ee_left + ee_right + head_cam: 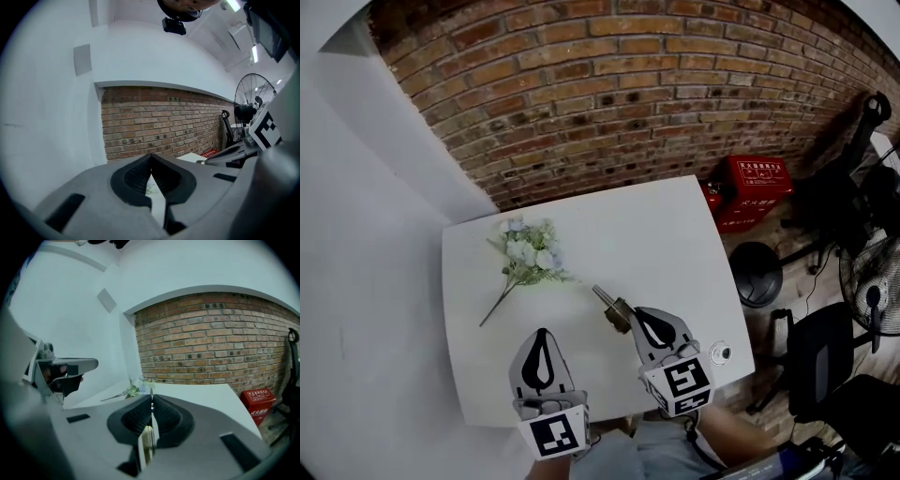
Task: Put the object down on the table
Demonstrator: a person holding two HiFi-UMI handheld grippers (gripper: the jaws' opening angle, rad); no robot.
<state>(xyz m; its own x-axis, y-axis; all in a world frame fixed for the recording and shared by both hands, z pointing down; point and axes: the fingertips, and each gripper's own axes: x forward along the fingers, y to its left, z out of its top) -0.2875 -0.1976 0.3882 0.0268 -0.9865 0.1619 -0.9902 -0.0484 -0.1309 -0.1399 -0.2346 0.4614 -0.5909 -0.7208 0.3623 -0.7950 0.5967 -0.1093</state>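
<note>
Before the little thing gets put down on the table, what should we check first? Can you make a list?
1. Right tool gripping the small brass-coloured object: ok, jaws closed on it.
2. Bare table under the object: ok.
3. Flowers out of the way: ok, they lie off to the left.
4. Left tool out of the way: ok, shut, empty, off to the side.
5. Small round thing clear: ok, beyond the tool's other side.
6. Object touching the table yet: cannot tell.

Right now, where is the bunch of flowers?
In the head view, the bunch of flowers lies on the white table, far left part, ahead of the left gripper.
</note>
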